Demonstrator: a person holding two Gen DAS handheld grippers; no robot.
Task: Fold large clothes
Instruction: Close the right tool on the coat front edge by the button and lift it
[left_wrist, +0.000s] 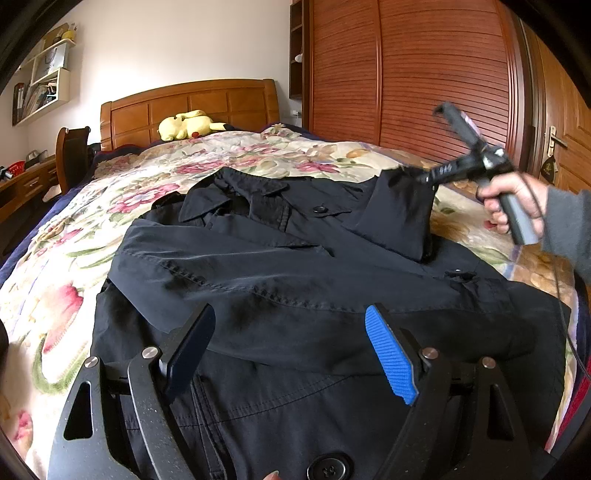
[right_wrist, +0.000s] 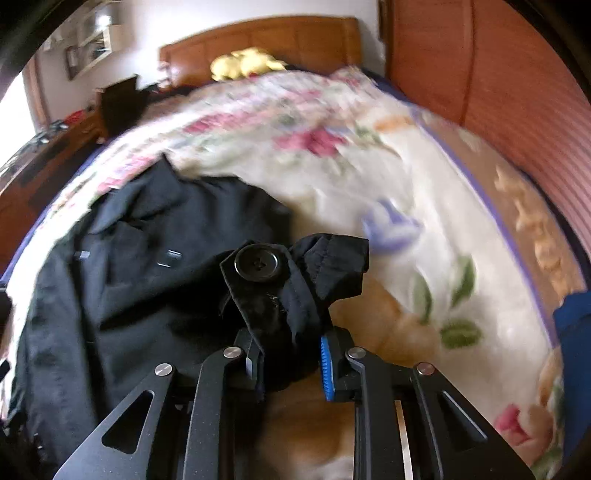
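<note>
A large black coat (left_wrist: 295, 280) lies spread on a flowered bedspread (left_wrist: 110, 206), collar toward the headboard. My left gripper (left_wrist: 295, 350) is open and empty, hovering just above the coat's lower front. My right gripper (right_wrist: 290, 363) is shut on the coat's right sleeve cuff (right_wrist: 295, 280), which has a big black button (right_wrist: 256, 263). In the left wrist view the right gripper (left_wrist: 424, 177) holds that sleeve (left_wrist: 395, 214) lifted above the coat's right side. The coat body (right_wrist: 129, 266) lies to the left in the blurred right wrist view.
A yellow plush toy (left_wrist: 188, 123) lies by the wooden headboard (left_wrist: 192, 103). A wooden wardrobe (left_wrist: 424, 81) stands along the bed's right side. A desk and chair (left_wrist: 72, 155) stand at the left. A blue item (right_wrist: 574, 325) shows at the right edge.
</note>
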